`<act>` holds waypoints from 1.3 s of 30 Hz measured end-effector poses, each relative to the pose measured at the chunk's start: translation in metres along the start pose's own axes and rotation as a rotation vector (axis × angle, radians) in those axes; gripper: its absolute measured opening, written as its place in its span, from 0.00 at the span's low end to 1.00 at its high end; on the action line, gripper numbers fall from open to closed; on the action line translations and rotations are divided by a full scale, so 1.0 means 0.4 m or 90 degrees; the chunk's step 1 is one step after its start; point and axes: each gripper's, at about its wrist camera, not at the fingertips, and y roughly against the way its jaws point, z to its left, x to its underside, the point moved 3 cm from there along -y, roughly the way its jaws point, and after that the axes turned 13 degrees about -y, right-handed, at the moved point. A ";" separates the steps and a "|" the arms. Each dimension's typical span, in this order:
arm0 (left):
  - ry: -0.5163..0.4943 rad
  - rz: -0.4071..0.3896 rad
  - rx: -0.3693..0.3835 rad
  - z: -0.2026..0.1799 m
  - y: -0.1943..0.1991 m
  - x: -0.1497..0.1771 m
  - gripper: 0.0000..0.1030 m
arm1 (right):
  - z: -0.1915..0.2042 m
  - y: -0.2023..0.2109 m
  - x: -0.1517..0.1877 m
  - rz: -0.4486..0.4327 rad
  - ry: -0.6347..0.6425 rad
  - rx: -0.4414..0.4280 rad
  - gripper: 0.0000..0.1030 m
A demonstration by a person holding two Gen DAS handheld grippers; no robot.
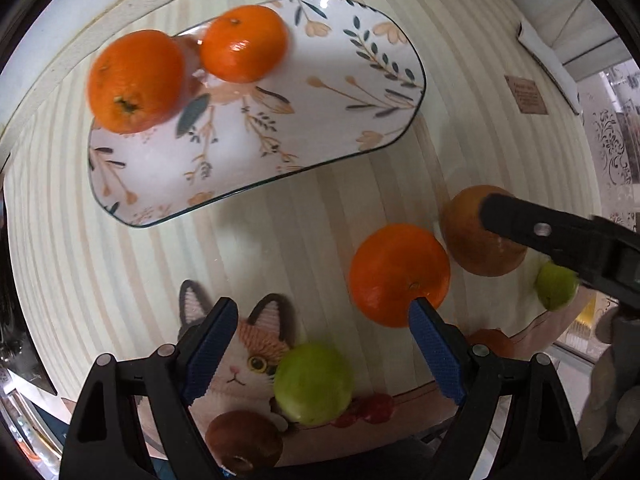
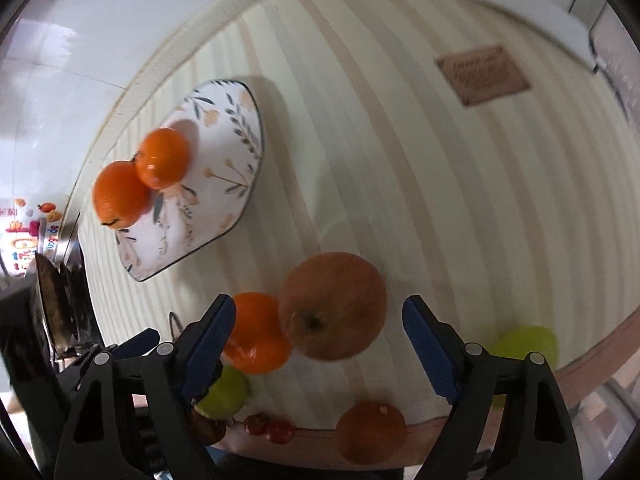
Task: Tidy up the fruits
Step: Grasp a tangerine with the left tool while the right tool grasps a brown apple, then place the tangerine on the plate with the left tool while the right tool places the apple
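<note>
You have two oranges [image 1: 136, 80] [image 1: 244, 42] already on the floral plate [image 1: 360, 92], side by side and touching at its far left end; the rest of the plate is bare. Left on the striped cloth [image 1: 280, 220] near you: a third orange [image 1: 398, 274], touching a large brownish apple [image 2: 332, 306] to its right, a green fruit [image 1: 314, 384], a second green one [image 2: 528, 344] far right, a small brown fruit [image 1: 244, 438] and some small red ones [image 2: 272, 426]. So you are, I judge, under halfway. Your left gripper [image 1: 320, 320] is spread and empty, short of the third orange. Your right gripper [image 2: 320, 320] is spread too, the apple between its fingers, not yet pinched.
</note>
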 end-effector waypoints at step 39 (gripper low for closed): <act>-0.005 -0.084 0.001 -0.007 0.108 0.011 0.61 | 0.081 0.031 -0.014 -0.024 0.047 -0.013 0.67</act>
